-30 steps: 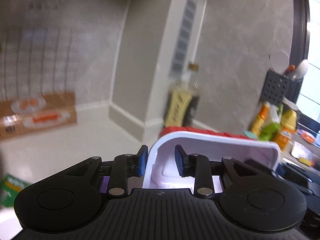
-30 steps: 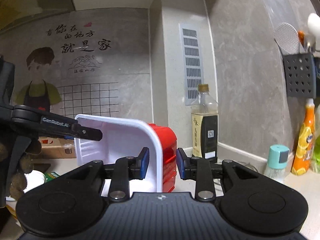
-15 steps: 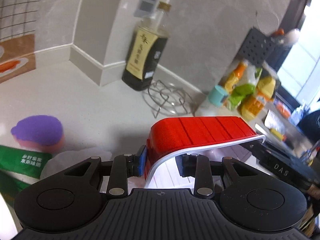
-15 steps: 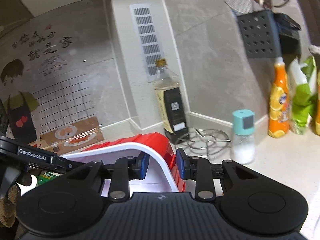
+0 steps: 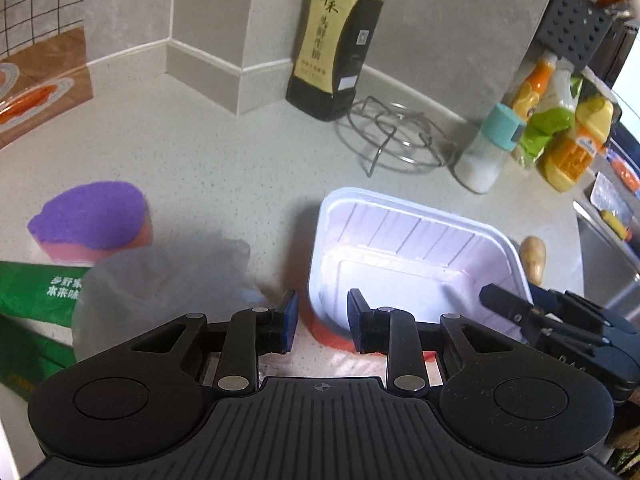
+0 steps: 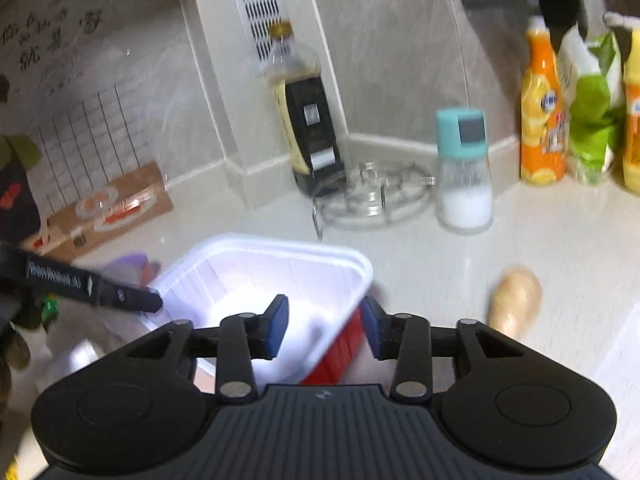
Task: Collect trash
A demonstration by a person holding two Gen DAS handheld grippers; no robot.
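The tub sits lower centre, its near rim inside the closing left tool; the right tool is opening astride its right wall.

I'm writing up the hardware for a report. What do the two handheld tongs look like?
Both tongs, left and right, match: black plastic bodies with a ribbed centre plate, round discs either side, silver pivot pins and blue pads on the fingertips. In the right view, white lettering shows along the left finger, blurred.
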